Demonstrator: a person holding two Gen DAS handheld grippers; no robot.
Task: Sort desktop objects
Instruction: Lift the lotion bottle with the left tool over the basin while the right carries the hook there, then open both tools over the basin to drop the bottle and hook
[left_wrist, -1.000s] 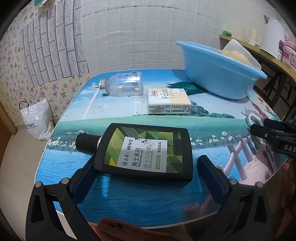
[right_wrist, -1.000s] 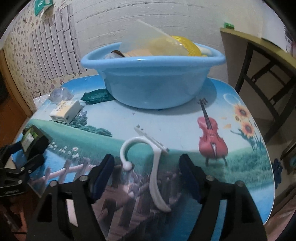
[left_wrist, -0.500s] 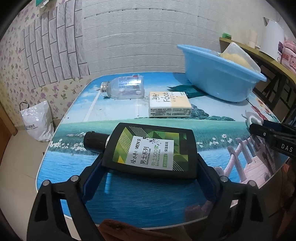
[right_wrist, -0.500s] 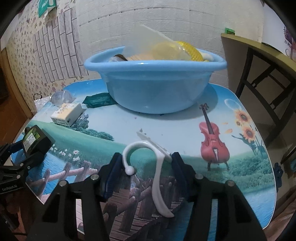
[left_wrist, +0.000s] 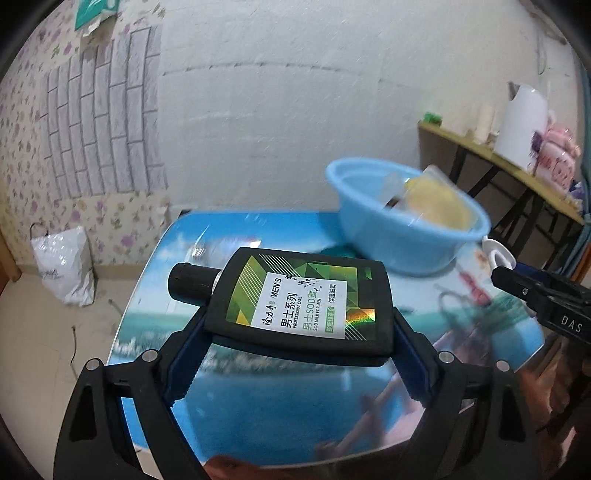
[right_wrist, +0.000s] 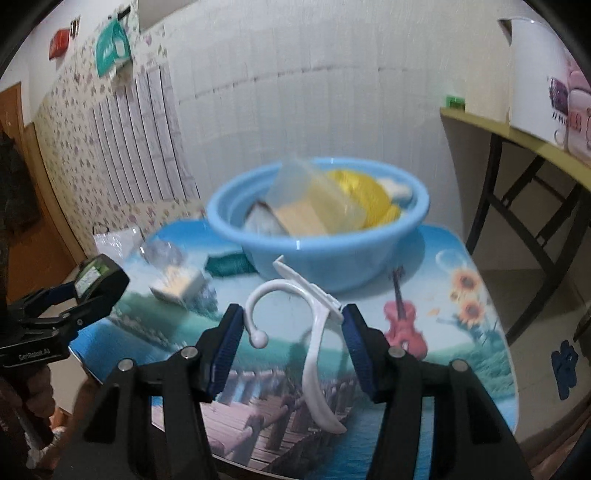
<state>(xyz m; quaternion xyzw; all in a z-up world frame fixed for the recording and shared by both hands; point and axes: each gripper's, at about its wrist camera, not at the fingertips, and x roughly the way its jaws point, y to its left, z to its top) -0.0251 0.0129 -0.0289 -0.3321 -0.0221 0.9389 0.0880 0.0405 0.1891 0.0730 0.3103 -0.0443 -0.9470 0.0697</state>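
Black flat bottle (left_wrist: 299, 295), glossy, green geometric label, round black cap pointing left, is clamped across its width in the left gripper (left_wrist: 297, 349), lifted clear of the table (left_wrist: 155, 295). The blue ribbed fingers (left_wrist: 184, 354) press on both its narrow edges, having just closed in on it. Over in the right view, the right gripper (right_wrist: 291, 347) grasps a thin white plastic hook (right_wrist: 314, 332): curved top ending in a small ball, long tapering tail hanging down towards the camera. Its fingers (right_wrist: 225, 347) have just closed; the right pad sits against the hook's stem, the left pad beside the curl, and the hook is up off the table.

Behind both, far on the glossy printed table, sits a round blue plastic basin (right_wrist: 317, 254), smooth-walled, already loaded with a yellow item (right_wrist: 369, 199), a clear plastic lid or tub and some blurred pieces. Left of the basin lie a dark green packet (right_wrist: 229, 264), a small cream-and-white box (right_wrist: 177, 284) and a clear bottle (right_wrist: 162, 251) on its side, all soft with blur. A white plastic bag (left_wrist: 64, 269) slumps on the floor at far left.
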